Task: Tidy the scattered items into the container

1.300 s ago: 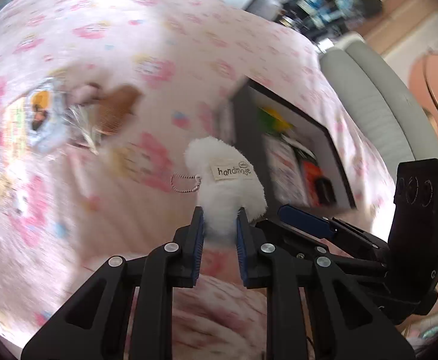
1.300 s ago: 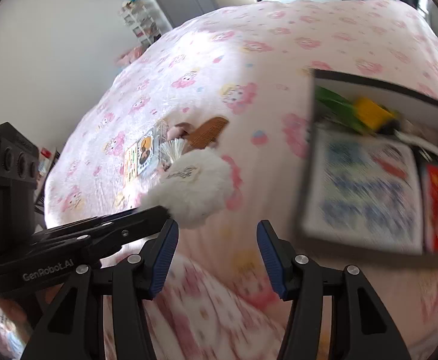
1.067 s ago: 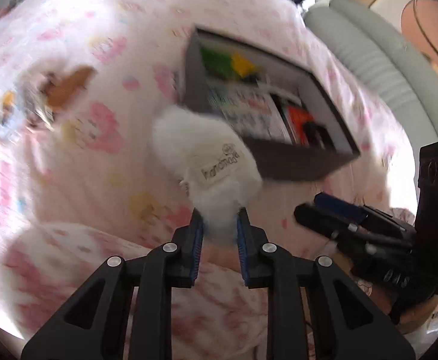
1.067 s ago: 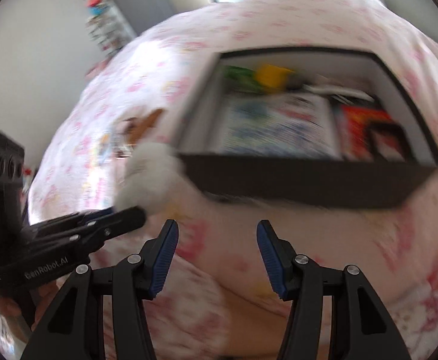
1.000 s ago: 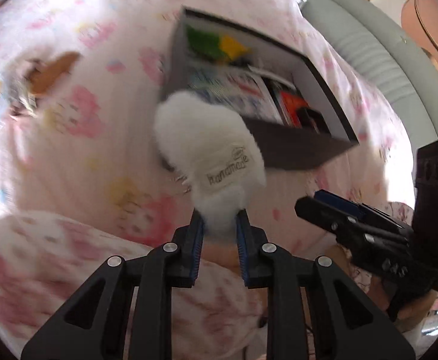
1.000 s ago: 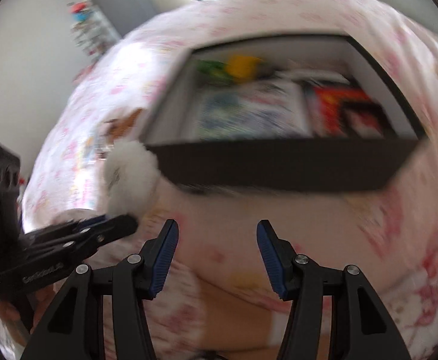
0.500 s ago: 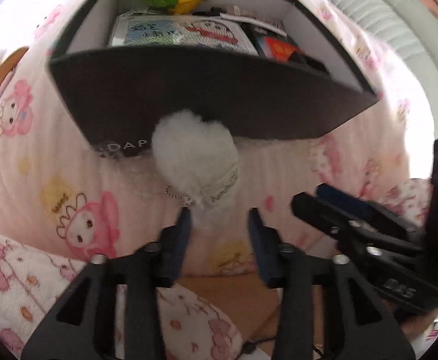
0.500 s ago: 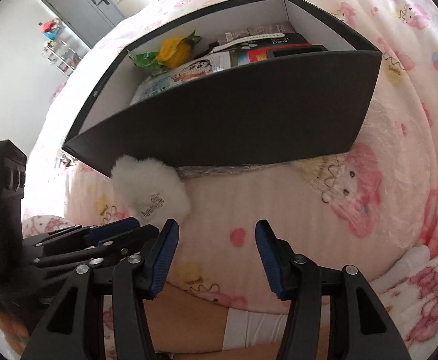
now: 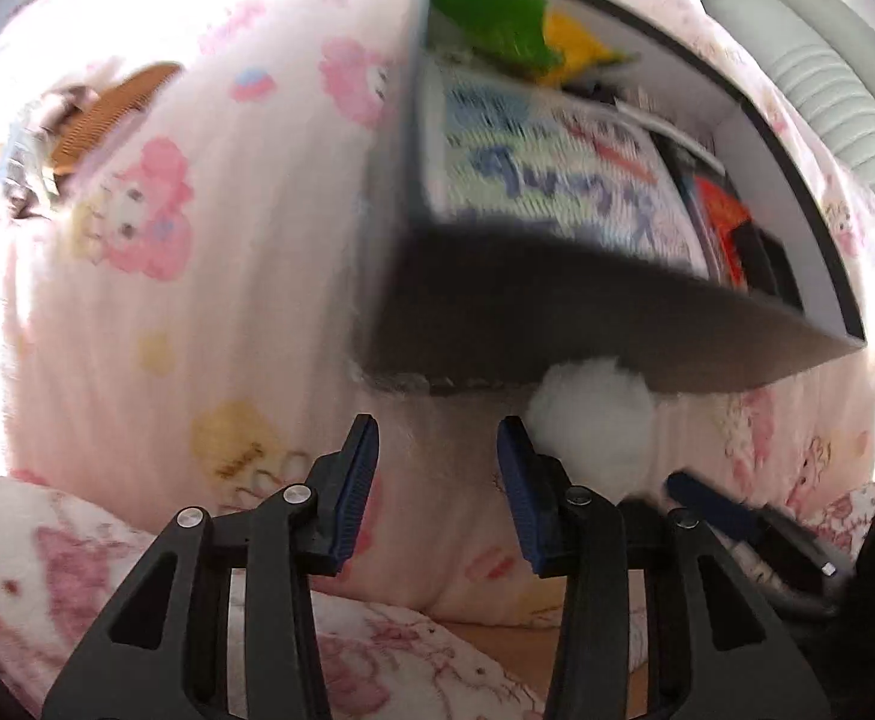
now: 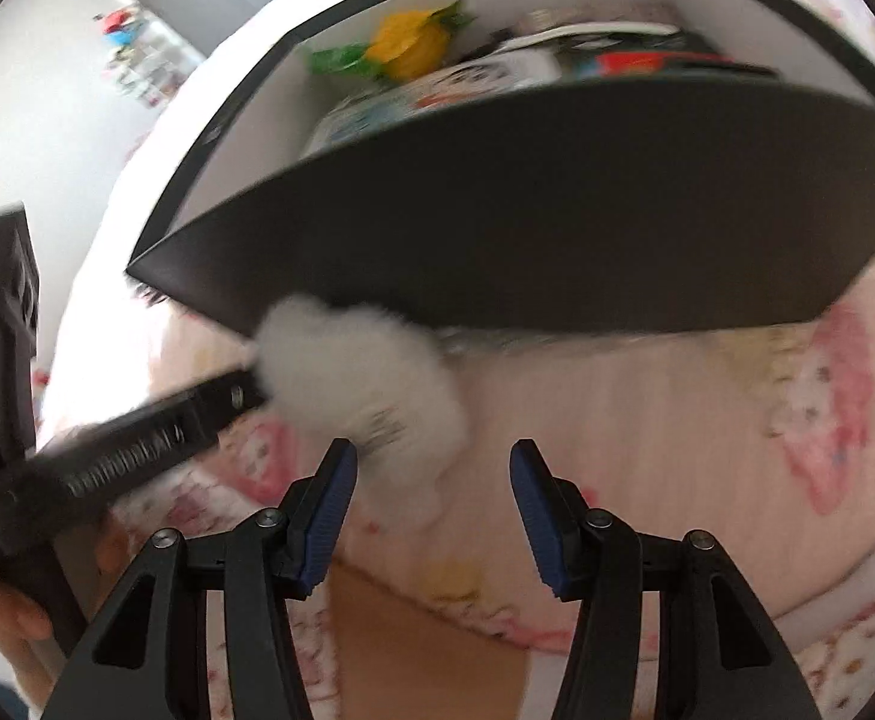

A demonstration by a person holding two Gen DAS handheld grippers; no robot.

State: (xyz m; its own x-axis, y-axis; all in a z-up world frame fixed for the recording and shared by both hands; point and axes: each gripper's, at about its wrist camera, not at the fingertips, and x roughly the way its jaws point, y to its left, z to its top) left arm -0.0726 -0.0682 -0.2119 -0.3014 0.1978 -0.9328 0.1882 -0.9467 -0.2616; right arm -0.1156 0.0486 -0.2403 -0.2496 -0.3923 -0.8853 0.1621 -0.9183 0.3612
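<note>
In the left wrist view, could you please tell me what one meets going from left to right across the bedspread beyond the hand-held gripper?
Brown comb → dark box → white fluffy pompom at the foot of the box's near wall → right hand-held gripper coming in low from the right edge.

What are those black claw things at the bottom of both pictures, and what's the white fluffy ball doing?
Those claws are grabbers that a person holds, one in each hand. Each grabber has a small camera on it, so each picture looks out along one claw. One picture comes from the left gripper, the other from the right gripper. Both are open and empty. The left gripper's jaws have just been opening, and nothing is between them. The white fluffy toy lies on the pink cartoon blanket, right against the outside of the black box, not inside it. The box already holds a picture book. A brown comb lies farther off.
</note>
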